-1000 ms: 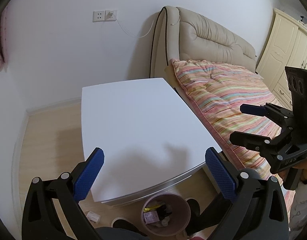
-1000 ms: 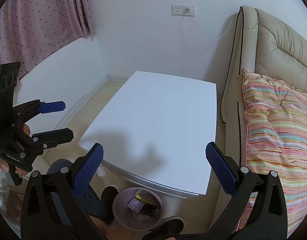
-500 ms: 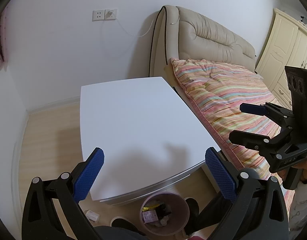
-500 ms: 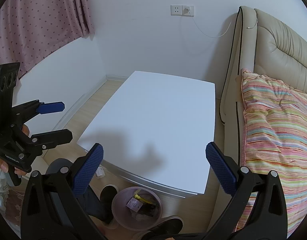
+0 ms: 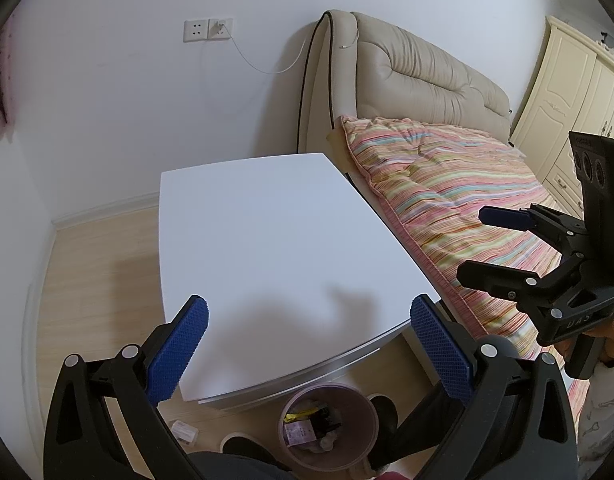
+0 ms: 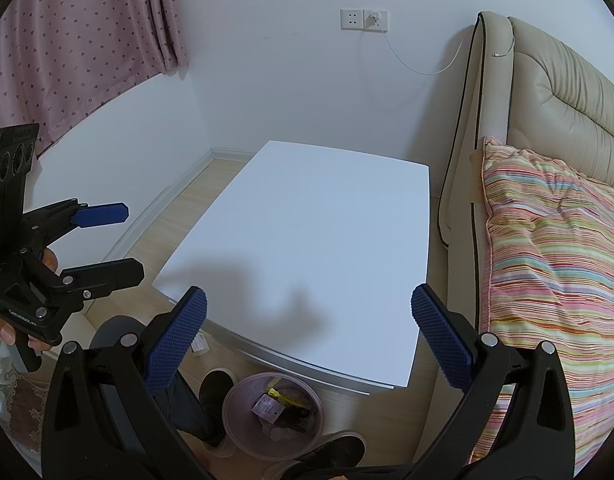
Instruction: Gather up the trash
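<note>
You face white table (image 5: pixel 275 240) at frame centre. Beige headboard (image 5: pixel 419 76), striped quilt (image 5: pixel 447 184) at right. Pink curtain (image 6: pixel 67 40) upper left. Wall socket (image 6: pixel 363 20) top centre. Light wood floor (image 5: pixel 99 264) lower left.

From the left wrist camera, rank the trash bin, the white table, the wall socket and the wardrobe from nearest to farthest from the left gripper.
From the left gripper:
1. Trash bin, just below, on the floor.
2. White table, straight ahead.
3. Wall socket and wardrobe, far wall and far right; too close to call.

White table (image 5: pixel 275 240) top bare — open passage above, bed (image 5: pixel 447 184) flanking one side, trash bin (image 5: pixel 327 426) tucked under near edge
</note>
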`<action>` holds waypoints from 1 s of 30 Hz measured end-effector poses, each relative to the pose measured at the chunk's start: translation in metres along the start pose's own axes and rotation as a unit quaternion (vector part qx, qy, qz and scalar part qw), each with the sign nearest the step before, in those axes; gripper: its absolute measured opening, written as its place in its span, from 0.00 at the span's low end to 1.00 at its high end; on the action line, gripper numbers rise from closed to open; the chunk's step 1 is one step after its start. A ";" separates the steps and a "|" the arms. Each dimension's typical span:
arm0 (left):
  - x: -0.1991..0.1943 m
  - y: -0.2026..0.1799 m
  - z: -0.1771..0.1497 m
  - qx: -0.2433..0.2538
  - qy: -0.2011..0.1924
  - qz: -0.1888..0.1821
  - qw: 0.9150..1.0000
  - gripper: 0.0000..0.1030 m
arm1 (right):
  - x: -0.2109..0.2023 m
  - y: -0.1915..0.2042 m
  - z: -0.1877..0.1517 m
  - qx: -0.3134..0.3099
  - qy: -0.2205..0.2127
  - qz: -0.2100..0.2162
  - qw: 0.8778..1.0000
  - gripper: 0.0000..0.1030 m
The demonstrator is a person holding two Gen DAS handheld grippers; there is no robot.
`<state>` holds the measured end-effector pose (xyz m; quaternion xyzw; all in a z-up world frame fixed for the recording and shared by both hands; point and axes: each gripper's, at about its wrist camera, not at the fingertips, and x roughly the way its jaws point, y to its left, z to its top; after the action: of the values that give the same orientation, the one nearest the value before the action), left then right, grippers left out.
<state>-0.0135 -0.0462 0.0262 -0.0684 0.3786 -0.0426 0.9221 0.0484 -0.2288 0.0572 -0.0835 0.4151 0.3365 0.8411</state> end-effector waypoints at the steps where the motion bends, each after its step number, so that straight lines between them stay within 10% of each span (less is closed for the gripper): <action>1: 0.000 0.000 0.000 0.000 0.000 0.000 1.000 0.94 | 0.000 0.000 0.000 0.000 0.000 0.000 1.000 0.97; 30: 0.000 -0.001 -0.002 -0.002 0.001 0.000 1.000 0.94 | 0.002 0.000 -0.002 0.000 0.002 0.000 1.000 0.97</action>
<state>-0.0149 -0.0476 0.0245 -0.0698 0.3798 -0.0421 0.9214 0.0478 -0.2292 0.0546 -0.0842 0.4168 0.3367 0.8401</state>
